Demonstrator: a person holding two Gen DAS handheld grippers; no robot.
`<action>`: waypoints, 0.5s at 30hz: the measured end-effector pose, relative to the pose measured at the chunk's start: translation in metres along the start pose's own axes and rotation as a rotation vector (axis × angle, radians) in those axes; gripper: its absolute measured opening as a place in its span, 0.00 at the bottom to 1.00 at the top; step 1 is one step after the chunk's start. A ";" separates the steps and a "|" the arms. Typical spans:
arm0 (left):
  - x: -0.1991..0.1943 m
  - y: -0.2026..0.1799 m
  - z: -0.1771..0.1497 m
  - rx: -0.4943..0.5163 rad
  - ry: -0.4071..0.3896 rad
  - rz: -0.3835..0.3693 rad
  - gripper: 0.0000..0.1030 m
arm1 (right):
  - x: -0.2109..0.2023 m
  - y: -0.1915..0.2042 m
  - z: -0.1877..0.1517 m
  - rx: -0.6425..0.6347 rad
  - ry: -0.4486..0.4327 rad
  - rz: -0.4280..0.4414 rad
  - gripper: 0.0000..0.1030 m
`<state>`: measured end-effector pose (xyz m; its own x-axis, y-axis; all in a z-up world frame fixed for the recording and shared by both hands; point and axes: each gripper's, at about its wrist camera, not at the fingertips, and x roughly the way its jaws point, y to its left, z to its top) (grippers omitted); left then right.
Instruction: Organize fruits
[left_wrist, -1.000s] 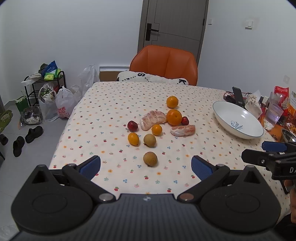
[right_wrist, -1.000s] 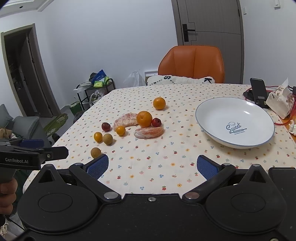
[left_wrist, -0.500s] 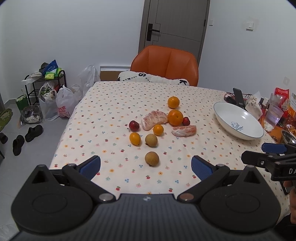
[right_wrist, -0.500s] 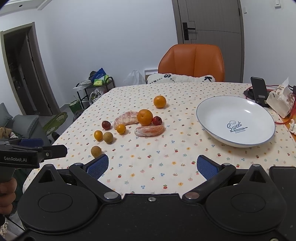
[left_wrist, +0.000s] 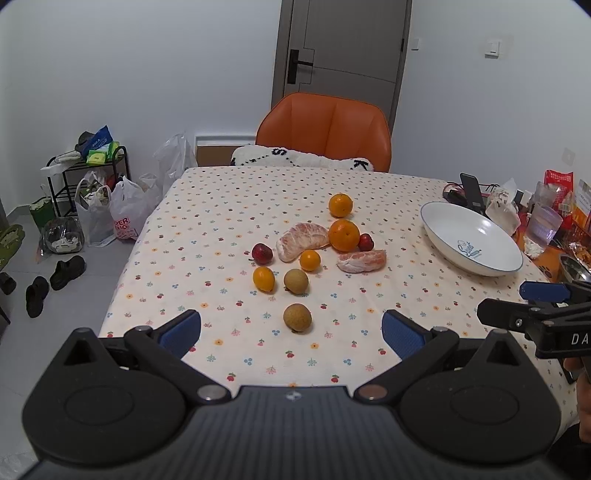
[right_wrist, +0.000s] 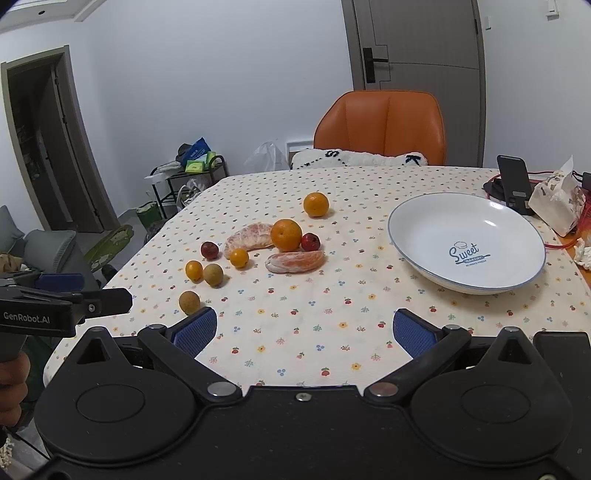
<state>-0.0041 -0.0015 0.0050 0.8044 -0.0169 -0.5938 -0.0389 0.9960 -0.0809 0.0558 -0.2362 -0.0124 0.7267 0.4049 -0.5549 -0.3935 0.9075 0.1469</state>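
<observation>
Both jaws stand wide apart and hold nothing: the left gripper (left_wrist: 291, 332) and the right gripper (right_wrist: 304, 326) hover over the near edge of the table (right_wrist: 369, 332), above the flowered cloth.

All the fruits lie loose on the cloth, to the left of the white bowl (right_wrist: 424, 258), and the bowl has nothing in it. Nearest to the bowl is a peeled segment (right_wrist: 295, 261), with a small red fruit (right_wrist: 310, 242) and the large orange (right_wrist: 286, 234) just beside it. A second orange (right_wrist: 316, 204) lies apart, further back. A bigger peeled piece (right_wrist: 247, 236) touches the large orange on the side away from the bowl. Further from the bowl are two small orange fruits (right_wrist: 239, 257), a dark red fruit (right_wrist: 209, 250) and two brown round fruits (right_wrist: 213, 274); one of these, the nearest brown fruit (left_wrist: 297, 316), lies almost between the left fingers.

I judge that the round fruits are firm and light but will roll, so the pads should close across the widest part. The peeled pieces look soft and wet; they probably tear or squash easily, so a gentle hold at the thick middle is better.
</observation>
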 end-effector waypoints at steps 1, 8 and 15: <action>0.000 0.000 0.000 0.000 -0.001 0.000 1.00 | 0.000 0.000 0.000 -0.001 -0.001 0.003 1.00; -0.001 0.000 0.001 0.004 -0.002 -0.003 1.00 | 0.000 0.000 0.001 0.000 -0.004 0.003 1.00; -0.001 -0.002 0.000 0.008 -0.001 -0.006 1.00 | 0.000 0.000 0.000 0.001 -0.002 0.002 1.00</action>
<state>-0.0046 -0.0030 0.0058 0.8054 -0.0232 -0.5923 -0.0288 0.9965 -0.0782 0.0562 -0.2358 -0.0120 0.7270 0.4064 -0.5535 -0.3941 0.9070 0.1484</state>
